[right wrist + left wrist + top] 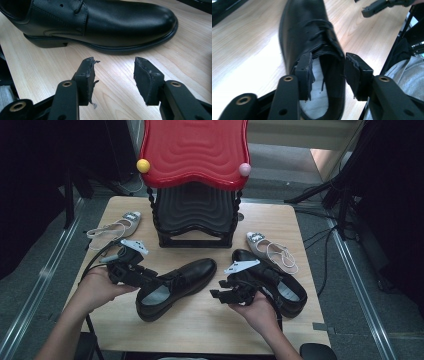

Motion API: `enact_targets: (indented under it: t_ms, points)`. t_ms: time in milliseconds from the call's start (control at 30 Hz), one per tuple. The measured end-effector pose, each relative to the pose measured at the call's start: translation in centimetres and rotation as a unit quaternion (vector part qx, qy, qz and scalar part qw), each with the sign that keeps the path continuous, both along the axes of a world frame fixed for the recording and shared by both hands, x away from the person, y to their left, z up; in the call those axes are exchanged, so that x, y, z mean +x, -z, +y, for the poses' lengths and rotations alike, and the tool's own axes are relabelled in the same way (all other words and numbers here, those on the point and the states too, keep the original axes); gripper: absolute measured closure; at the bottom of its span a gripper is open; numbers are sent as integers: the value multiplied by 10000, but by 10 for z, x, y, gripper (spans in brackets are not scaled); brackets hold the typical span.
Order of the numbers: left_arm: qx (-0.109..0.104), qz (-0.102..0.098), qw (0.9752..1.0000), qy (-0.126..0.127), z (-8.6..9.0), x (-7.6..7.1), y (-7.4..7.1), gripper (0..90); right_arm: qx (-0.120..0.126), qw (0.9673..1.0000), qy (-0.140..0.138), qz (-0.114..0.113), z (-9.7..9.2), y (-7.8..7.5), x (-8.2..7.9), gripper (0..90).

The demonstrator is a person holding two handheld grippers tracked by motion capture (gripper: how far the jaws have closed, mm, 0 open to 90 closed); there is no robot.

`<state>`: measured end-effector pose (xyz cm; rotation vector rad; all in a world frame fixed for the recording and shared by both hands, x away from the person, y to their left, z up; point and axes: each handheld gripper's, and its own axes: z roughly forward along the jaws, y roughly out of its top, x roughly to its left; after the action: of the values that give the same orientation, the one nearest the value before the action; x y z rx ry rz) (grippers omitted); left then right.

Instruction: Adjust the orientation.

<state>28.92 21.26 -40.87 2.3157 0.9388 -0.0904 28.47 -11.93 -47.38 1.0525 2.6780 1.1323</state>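
A black leather lace-up shoe (192, 272) lies in the middle of the wooden table (200, 325), toe pointing to the far right. My left gripper (154, 281) hovers at its heel opening. In the left gripper view the jaws (325, 72) are open and straddle the shoe's (307, 32) side wall, one pad over the insole and one outside, neither pressing. My right gripper (216, 295) is open above bare wood, facing the side of that shoe (107, 22), with nothing between its pads (113, 72). A second black shoe (285, 290) lies behind the right hand.
A red stool (195, 150) stacked on a black one (195, 215) stands at the table's far middle. A silver strappy sandal (117, 226) lies at the far left and its mate (270, 249) at the right. Cables trail off the left edge.
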Motion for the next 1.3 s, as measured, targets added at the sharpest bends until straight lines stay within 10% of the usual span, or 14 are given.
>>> enact_targets:
  t_ms: [167, 833, 1067, 1300]
  points:
    - [313, -201, 9991, -225, 15, 9, 7, 626, -9, 10000, -56, 23, 7, 2, -1, 529]
    - [140, 64, 9997, -203, 31, 52, 55, 900, -175, 9993, -322, 87, 36, -3, 15, 693]
    - [133, -18, 9999, -102, 25, 49, 68, 900, -24, 9991, -405, 85, 47, 8, 17, 895]
    - [-41, 32, 9999, -119, 29, 44, 83, 900, 58, 9993, -334, 137, 53, 18, 9, 900]
